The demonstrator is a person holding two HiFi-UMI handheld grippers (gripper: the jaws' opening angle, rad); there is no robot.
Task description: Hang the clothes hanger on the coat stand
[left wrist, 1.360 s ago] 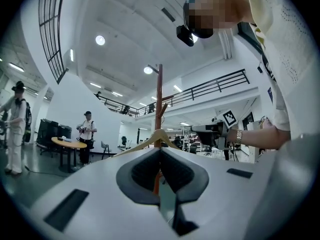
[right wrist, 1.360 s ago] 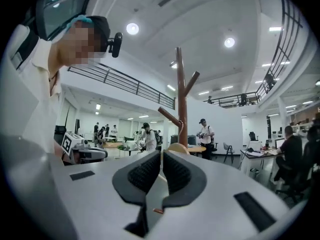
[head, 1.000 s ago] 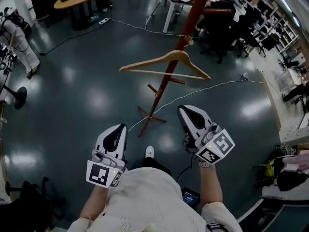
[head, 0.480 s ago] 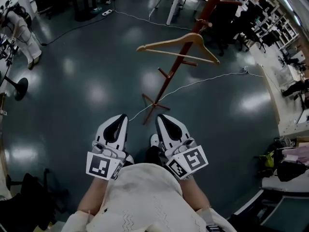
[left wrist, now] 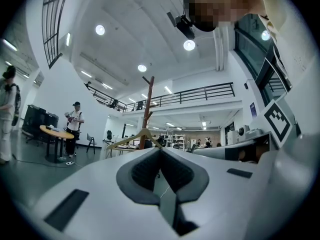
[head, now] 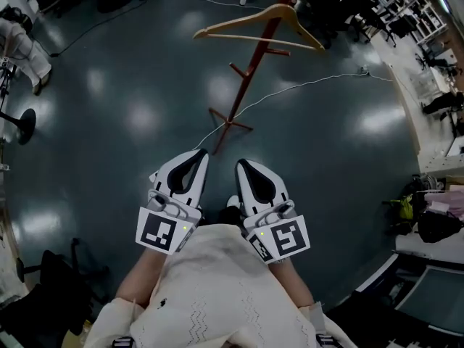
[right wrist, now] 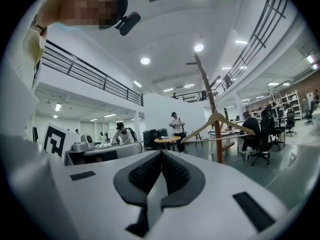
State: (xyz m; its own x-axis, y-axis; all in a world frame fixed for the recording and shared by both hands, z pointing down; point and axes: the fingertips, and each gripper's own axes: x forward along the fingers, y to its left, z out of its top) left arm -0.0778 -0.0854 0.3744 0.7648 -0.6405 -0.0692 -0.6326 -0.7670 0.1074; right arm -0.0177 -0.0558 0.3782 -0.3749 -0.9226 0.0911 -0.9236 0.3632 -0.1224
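A pale wooden clothes hanger (head: 257,29) hangs by its hook on the red-brown coat stand (head: 250,71), out on the dark floor ahead of me. Both grippers are drawn back close to my body, far from the stand. My left gripper (head: 199,153) and right gripper (head: 241,164) lie side by side, both shut with nothing between their pads. In the left gripper view the hanger (left wrist: 132,138) and stand (left wrist: 147,104) show beyond the shut left gripper (left wrist: 160,151). The right gripper view shows the hanger (right wrist: 217,121) on the stand (right wrist: 210,99) past the shut right gripper (right wrist: 161,154).
A white cable (head: 312,84) runs across the floor past the stand's feet (head: 230,125). A person (head: 18,42) stands at the far left by a black floor base (head: 14,125). Office chairs (head: 348,6) crowd the top right; bags (head: 428,220) lie at the right edge.
My right gripper has drawn back and leftward until it lies beside the left one. The view has tipped down, so the stand and hanger sit higher in the picture.
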